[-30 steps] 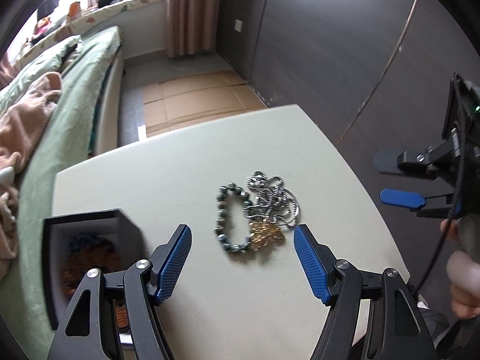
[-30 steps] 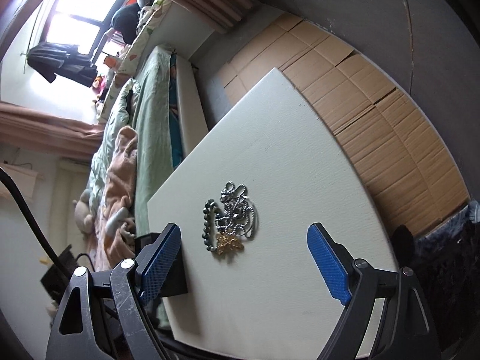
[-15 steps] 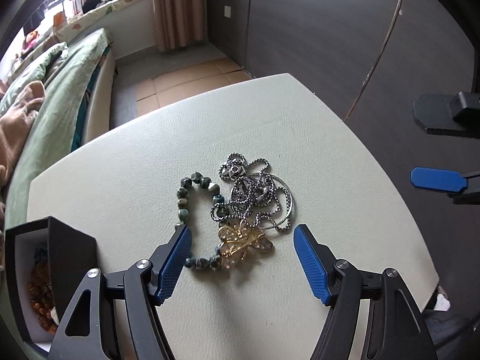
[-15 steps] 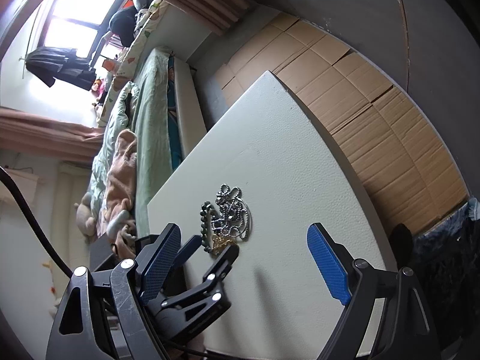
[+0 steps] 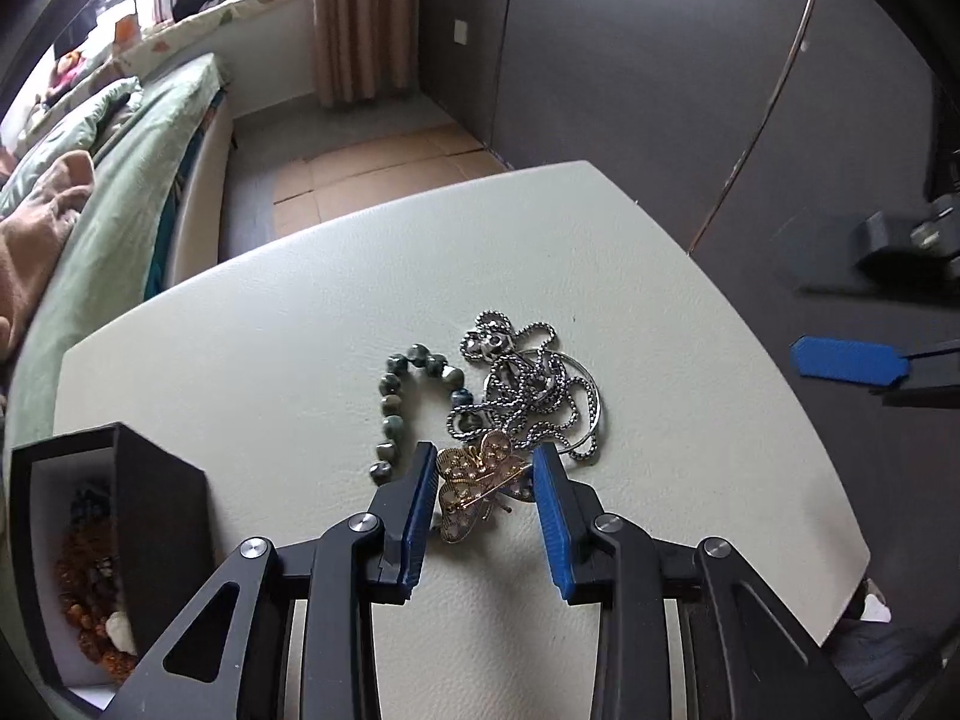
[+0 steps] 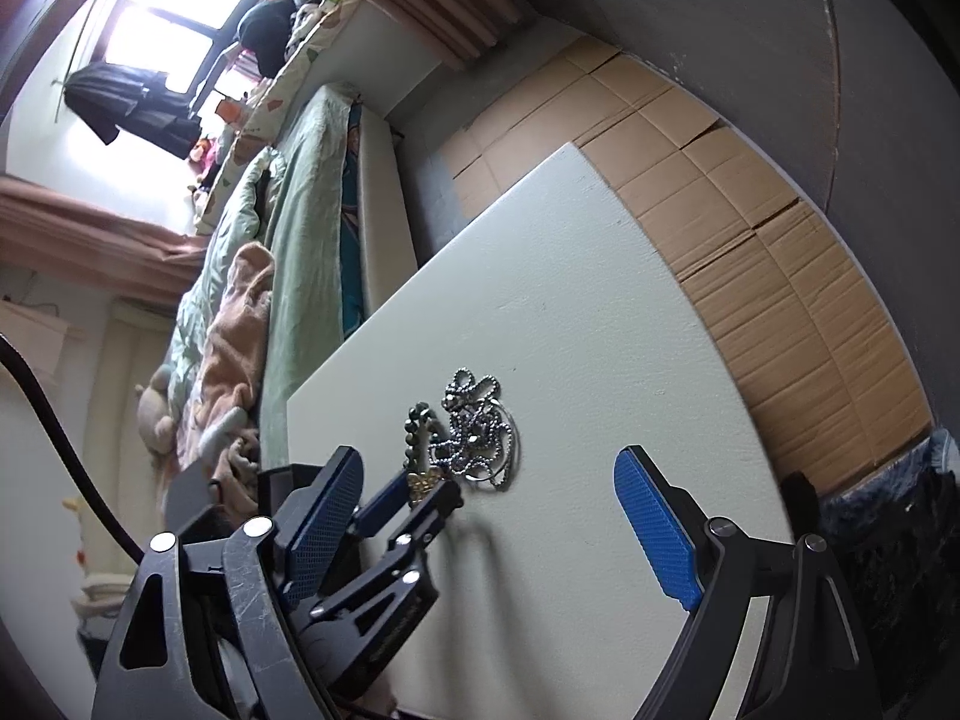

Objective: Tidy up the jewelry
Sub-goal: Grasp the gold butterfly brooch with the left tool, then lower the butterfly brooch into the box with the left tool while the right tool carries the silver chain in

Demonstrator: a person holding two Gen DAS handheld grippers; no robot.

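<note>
Gold brooch (image 5: 480,489): butterfly shape with a pin bar across it, lying on the white table (image 5: 288,324) between the two blue pads of the left gripper (image 5: 483,471); it is the near end of the jewelry pile.
Open box (image 5: 120,540): black outside, white inside, to the left of the left gripper at the table's left edge; brown and amber beads lie within.
Left gripper: tips down at the table, jaws have just been closing, now narrowed around the brooch; the right pad (image 5: 549,516) touches the brooch's wing edge, the left pad looks just beside it; a firm clamp cannot be told.
Green bead bracelet (image 5: 399,402): ahead and left of the left gripper's left finger, curving away from it; its near beads lie just beside that fingertip.
Silver chain (image 5: 534,390): tangled heap with a thin ring, ahead and right of the brooch, touching it and overlapping the bracelet's far end.
Right gripper (image 6: 486,498): jaws wide apart, nothing between them, hovering over the table on the near side of the pile; in its own view the left gripper sits low and left, by its left finger.
Beyond the table, left: bed with green cover (image 5: 138,180).
</note>
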